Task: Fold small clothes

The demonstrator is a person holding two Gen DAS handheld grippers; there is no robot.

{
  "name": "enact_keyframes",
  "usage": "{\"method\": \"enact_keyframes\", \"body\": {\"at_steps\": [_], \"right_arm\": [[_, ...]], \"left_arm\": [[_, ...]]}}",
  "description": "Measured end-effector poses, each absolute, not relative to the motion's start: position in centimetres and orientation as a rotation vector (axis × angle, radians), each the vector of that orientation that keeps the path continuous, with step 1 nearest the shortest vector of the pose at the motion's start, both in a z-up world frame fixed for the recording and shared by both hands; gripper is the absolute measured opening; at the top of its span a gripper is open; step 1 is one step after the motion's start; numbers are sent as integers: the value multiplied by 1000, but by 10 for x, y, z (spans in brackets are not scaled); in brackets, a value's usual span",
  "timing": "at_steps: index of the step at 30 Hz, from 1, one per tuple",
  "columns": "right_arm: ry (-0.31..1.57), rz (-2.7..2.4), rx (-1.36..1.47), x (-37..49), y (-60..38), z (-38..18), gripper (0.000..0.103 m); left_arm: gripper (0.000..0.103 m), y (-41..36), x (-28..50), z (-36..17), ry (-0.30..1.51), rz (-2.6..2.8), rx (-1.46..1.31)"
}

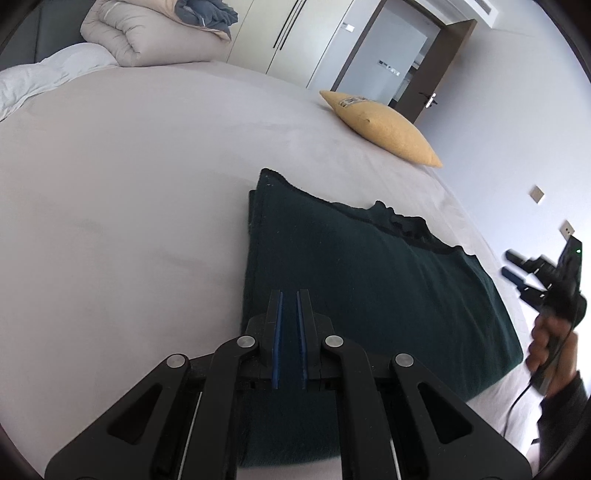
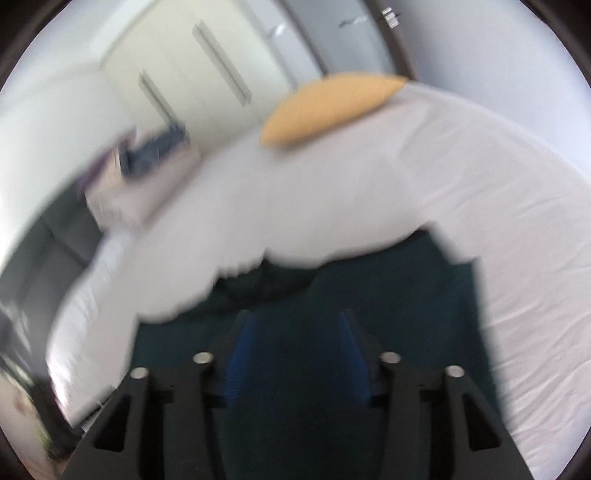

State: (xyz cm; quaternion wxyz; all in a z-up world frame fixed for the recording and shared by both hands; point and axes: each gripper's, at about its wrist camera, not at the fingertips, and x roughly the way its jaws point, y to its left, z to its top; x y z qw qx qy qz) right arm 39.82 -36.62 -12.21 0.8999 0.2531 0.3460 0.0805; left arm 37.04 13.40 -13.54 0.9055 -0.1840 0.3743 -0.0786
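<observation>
Both my tongs face the yellow pillow (image 1: 384, 127) across the dark green garment (image 1: 369, 280): left tongs (image 1: 290, 295) pressed together empty, right tongs (image 2: 295, 321) spread empty over its nearer edge.

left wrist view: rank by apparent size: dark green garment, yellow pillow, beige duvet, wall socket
1. Dark green garment, largest, though nearest the camera.
2. Beige duvet and yellow pillow: look alike; duvet is farther and cropped, so unranked.
3. Wall socket, smallest.
</observation>
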Motion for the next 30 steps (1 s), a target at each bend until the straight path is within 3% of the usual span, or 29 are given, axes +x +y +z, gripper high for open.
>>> {"method": "enact_keyframes", "body": {"at_steps": [7, 14, 21, 30], "right_arm": [[832, 138, 707, 415, -447, -138, 54], [878, 179, 744, 435, -439, -167, 53], [970, 142, 695, 450, -433, -182, 40], [1009, 179, 689, 453, -430, -192, 40]], "left_arm": [[7, 137, 370, -134, 772, -165, -392], [7, 127, 364, -140, 797, -185, -363], [7, 133, 365, -143, 804, -183, -383], [7, 133, 369, -147, 814, -187, -389]]}}
